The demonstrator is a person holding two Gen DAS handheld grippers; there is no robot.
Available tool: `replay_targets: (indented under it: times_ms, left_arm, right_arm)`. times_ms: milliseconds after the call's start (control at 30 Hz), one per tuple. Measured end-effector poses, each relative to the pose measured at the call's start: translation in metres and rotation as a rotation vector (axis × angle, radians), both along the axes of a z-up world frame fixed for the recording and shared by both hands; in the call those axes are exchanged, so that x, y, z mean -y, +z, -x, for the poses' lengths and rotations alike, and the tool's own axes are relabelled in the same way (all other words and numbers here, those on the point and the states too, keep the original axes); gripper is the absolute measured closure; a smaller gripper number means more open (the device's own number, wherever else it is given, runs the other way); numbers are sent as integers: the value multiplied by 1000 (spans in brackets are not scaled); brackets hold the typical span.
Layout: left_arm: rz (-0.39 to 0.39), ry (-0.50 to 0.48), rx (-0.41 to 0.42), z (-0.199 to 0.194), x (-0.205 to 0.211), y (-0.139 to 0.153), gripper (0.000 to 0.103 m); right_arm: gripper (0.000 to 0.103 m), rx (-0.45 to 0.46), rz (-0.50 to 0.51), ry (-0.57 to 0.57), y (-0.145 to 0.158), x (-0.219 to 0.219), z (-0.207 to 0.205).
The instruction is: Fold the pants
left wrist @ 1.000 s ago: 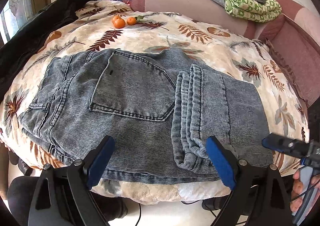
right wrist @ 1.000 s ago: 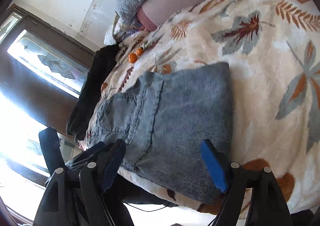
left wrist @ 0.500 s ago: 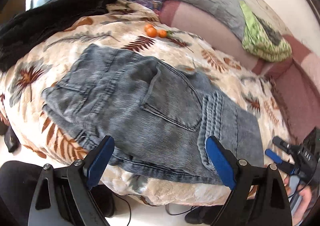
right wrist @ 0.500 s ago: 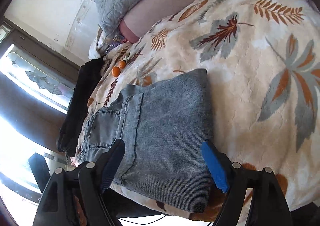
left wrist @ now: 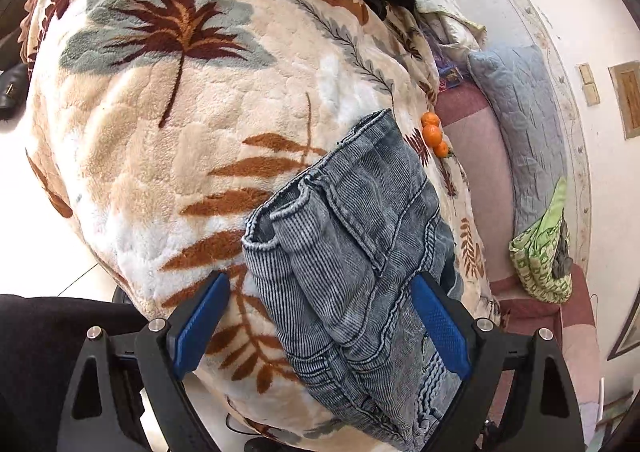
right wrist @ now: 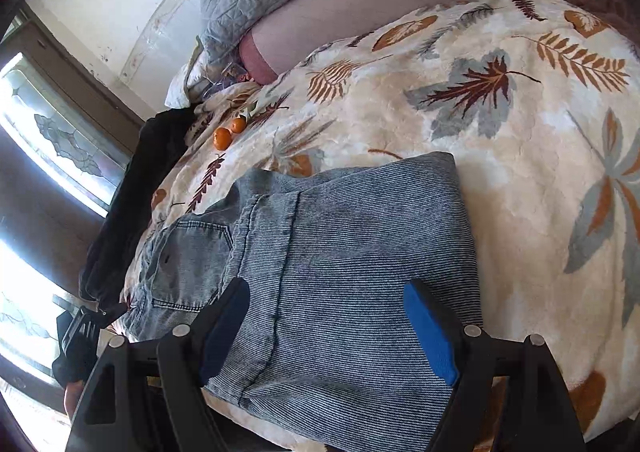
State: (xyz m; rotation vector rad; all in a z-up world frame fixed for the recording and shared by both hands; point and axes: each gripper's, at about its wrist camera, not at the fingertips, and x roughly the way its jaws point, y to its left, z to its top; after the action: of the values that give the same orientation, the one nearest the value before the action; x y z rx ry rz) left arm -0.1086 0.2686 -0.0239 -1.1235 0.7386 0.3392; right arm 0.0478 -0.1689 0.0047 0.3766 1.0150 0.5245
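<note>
Pants: the grey-blue denim pants [right wrist: 340, 252] lie partly folded on the leaf-print blanket [right wrist: 520, 179] of the bed, near its front edge. In the right wrist view the legs are doubled over the seat, and the back pocket [right wrist: 188, 264] shows at the left.
Waistband end: in the left wrist view the waistband corner [left wrist: 280, 219] curls up open, just ahead of the tongs.
Left tongs: the left tongs [left wrist: 320, 328] stand wide apart and hold nothing; the denim edge lies between the blue pads [left wrist: 436, 328], not pinched.
Right tongs: the right tongs [right wrist: 328, 332] are likewise spread wide and empty, over the folded leg panel.
Step in hand: judged as reaching for both ends before the next fold.
Doing it well: pinch all layers at the waistband corner, not only the top one; take the leg end at its fold edge; lift both evenly so the stacked layers do not slide apart.
Surroundings: small oranges [right wrist: 228, 133] sit well beyond the pants; a dark garment [right wrist: 132, 203] drapes along the blanket's left edge.
Hard to make out: the near hem is cut off behind the tongs' arms; how many layers are stacked cannot be told; the window glare washes out the left.
</note>
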Motion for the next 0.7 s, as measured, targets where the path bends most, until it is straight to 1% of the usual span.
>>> replay_targets:
  times_ms: [67, 133, 167, 200, 233, 267, 300, 400, 467, 533, 600, 667, 700]
  left_arm:
    - [-8, -20, 23, -4, -1, 4, 11]
    - [4, -27, 47, -6, -5, 5, 11]
    - [5, -28, 58, -9, -8, 6, 13]
    - [-3, -33, 63, -14, -11, 6, 26]
    - [-20, -40, 53, -16, -12, 6, 52]
    - [-44, -50, 35, -19, -12, 4, 66]
    - [-66, -55, 21, -19, -13, 2, 77]
    - [-81, -56, 36, -15, -13, -1, 80]
    - [-103, -61, 43, -13, -12, 1, 83]
    - [-132, -66, 52, -11, -10, 4, 88]
    - [-188, -79, 60, -13, -4, 11, 91]
    - [-252, -95, 69, -15, 4, 19, 91]
    - [-274, -99, 73, -15, 6, 22, 91]
  right_arm:
    - [21, 4, 17, 8, 0, -6, -1]
    - [21, 6, 30, 11, 0, -11, 0]
    - [21, 8, 35, 16, 1, -13, 1]
    - [21, 10, 44, 19, 1, -16, 2]
    - [21, 11, 51, 21, 2, -18, 4]
    - [21, 12, 55, 26, 3, -20, 5]
    - [21, 12, 60, 31, 5, -23, 7]
    - [21, -2, 66, 59, 11, -36, 11]
    - [21, -17, 66, 95, 19, -53, 10]
    - [21, -9, 67, 148, 30, -77, 8]
    - [21, -16, 58, 211, 39, -105, 3]
    - [21, -60, 34, 261, 42, -134, -9]
    - [21, -69, 30, 271, 43, -147, -15]
